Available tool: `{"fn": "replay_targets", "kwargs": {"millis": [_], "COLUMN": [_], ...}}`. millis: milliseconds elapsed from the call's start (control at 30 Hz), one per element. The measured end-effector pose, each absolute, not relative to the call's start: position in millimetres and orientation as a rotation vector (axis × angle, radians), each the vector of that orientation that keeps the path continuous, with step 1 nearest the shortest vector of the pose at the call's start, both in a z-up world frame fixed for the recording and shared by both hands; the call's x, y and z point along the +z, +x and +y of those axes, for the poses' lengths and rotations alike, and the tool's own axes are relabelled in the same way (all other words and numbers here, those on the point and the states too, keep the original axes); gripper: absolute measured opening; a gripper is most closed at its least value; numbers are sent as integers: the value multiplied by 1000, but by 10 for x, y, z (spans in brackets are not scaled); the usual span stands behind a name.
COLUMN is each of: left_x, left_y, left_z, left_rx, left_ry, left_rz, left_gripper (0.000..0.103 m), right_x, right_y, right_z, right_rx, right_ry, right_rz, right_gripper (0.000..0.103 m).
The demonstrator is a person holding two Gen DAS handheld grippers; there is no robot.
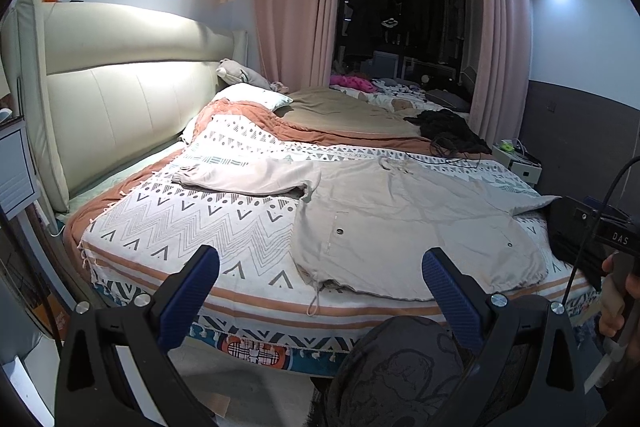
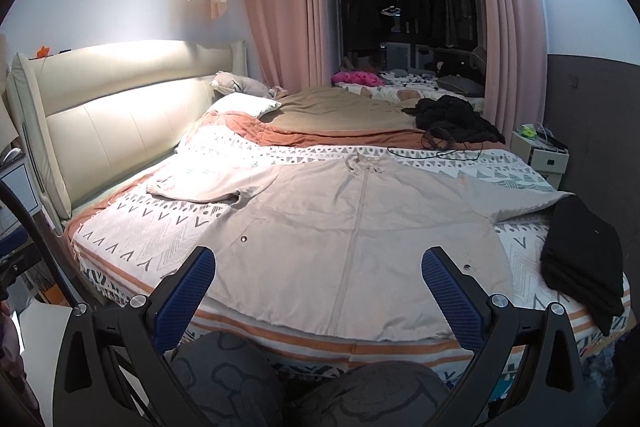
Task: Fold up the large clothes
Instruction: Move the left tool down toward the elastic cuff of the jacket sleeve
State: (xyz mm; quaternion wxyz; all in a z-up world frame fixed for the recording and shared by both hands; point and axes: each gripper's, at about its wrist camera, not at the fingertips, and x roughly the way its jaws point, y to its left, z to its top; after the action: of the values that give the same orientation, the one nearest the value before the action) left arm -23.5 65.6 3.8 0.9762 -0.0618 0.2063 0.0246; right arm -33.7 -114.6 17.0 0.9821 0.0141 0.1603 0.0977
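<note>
A large beige jacket [image 1: 404,219] lies spread flat, front up, on the patterned bedspread [image 1: 192,223]. Its hem faces me at the bed's near edge. Its left sleeve [image 1: 248,179] stretches out toward the headboard. In the right wrist view the jacket [image 2: 352,247] fills the middle, its right sleeve [image 2: 516,199] reaching right. My left gripper [image 1: 320,279] is open and empty, held above the bed's near edge by the jacket's left hem corner. My right gripper [image 2: 318,283] is open and empty, above the hem's middle.
A folded black garment [image 2: 580,259] lies on the bed's right corner, touching the right sleeve's end. A black clothes pile with a cable [image 2: 456,123] sits farther back. The headboard [image 2: 120,123] is at the left, a nightstand [image 2: 540,151] at the right. My knees [image 2: 304,395] are below.
</note>
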Motion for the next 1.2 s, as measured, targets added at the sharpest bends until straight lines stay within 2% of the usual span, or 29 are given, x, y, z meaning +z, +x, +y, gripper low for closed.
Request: {"fn": "replay_targets", "kwargs": {"millis": [867, 1200], "left_x": [-430, -710], "left_y": [1334, 2108], "left_z": [1731, 2273], "left_rx": [211, 255], "left_ry": [-340, -449], "left_rz": [528, 572], "left_gripper": [103, 103], "right_x": [243, -19], "right_y": [1446, 2421], "right_z": [-771, -631], "right_rx": [241, 275], "right_ry": [48, 153], "right_rz": [452, 519], "right_gripper": [103, 103]}}
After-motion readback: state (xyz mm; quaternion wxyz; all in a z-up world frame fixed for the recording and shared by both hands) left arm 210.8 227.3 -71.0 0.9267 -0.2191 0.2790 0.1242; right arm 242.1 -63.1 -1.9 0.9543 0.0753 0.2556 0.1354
